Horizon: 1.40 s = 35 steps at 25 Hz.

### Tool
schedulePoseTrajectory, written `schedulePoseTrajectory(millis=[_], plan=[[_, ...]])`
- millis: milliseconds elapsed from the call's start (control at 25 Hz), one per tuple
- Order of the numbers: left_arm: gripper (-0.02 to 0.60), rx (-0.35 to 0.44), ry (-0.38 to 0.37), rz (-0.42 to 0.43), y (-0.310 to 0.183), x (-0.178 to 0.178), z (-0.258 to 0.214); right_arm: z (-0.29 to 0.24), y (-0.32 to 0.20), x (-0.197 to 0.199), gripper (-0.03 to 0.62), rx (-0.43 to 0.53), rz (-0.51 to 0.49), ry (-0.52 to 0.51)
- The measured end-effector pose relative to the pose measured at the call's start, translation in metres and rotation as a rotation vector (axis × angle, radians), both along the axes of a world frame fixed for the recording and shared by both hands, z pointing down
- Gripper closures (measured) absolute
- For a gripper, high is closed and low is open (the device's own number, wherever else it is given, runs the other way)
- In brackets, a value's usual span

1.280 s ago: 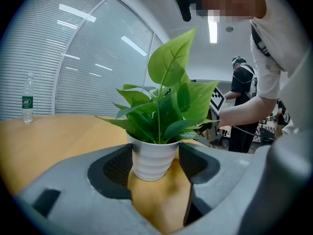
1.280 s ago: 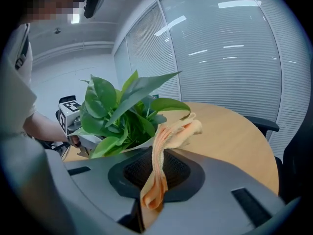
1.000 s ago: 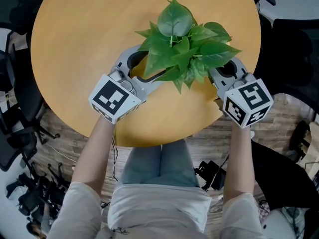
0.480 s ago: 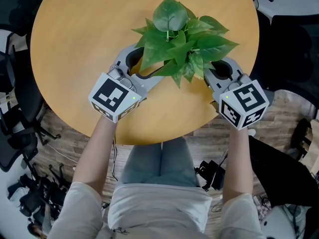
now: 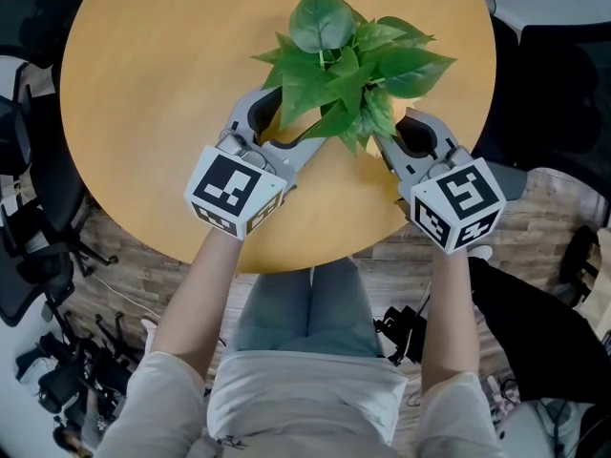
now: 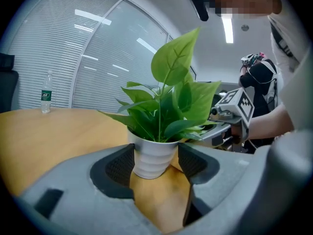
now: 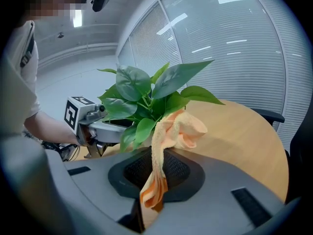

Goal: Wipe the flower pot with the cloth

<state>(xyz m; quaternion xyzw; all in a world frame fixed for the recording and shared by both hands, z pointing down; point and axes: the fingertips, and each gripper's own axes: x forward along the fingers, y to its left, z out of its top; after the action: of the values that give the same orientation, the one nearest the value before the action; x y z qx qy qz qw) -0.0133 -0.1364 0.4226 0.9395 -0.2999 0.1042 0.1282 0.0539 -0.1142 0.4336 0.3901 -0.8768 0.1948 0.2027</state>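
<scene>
**Pot being held on one side, cloth being brought in on the other**

The person is sitting at a round wooden table [image 5: 143,74] and working with both tools out in front. The left gripper [image 6: 155,164] is clasping the white ribbed flower pot [image 6: 151,151]. Its jaws are standing fairly wide, one dark pad lying against each side of the pot, which is sitting upright on the tabletop between them. From the head view the pot itself is hiding under its own broad green leaves [image 5: 344,55], in the part of the table nearest the person.

The right gripper [image 7: 155,174] is pinching the orange cloth [image 7: 180,127]. Its jaws are closed tight on the lower end, and the rest is rising out of them in a loose fold that is brushing against the leaves on that side of the plant. Whether the cloth is touching the pot's wall, I cannot tell.

The two grippers are facing each other across the plant. A water bottle [image 6: 46,93] is standing well apart at the far edge, in front of the window blinds [image 6: 73,58].
</scene>
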Motion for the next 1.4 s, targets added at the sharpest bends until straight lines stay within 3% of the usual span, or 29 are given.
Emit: schedulePoseTrajectory(millis=[600, 800, 1000, 1120, 1400], plan=[[0.302, -0.025, 0.022, -0.184, 0.005, 0.004, 0.0, 0.005, 0.014, -0.018, 0.548, -0.018, -0.004, -0.031], [0.304, -0.03, 0.025, -0.193, 0.006, 0.005, 0.001, 0.006, 0.016, -0.019, 0.548, -0.025, -0.006, -0.038], [0.3, -0.005, 0.014, -0.096, 0.008, 0.003, 0.0, 0.007, 0.016, -0.013, 0.548, -0.028, 0.008, -0.053], [0.263, 0.012, 0.006, -0.008, 0.007, 0.0, -0.001, 0.007, 0.017, -0.012, 0.549, -0.03, 0.012, -0.059], [0.196, 0.063, -0.008, 0.292, 0.003, -0.001, -0.005, 0.007, 0.017, -0.009, 0.548, -0.036, 0.023, -0.067]])
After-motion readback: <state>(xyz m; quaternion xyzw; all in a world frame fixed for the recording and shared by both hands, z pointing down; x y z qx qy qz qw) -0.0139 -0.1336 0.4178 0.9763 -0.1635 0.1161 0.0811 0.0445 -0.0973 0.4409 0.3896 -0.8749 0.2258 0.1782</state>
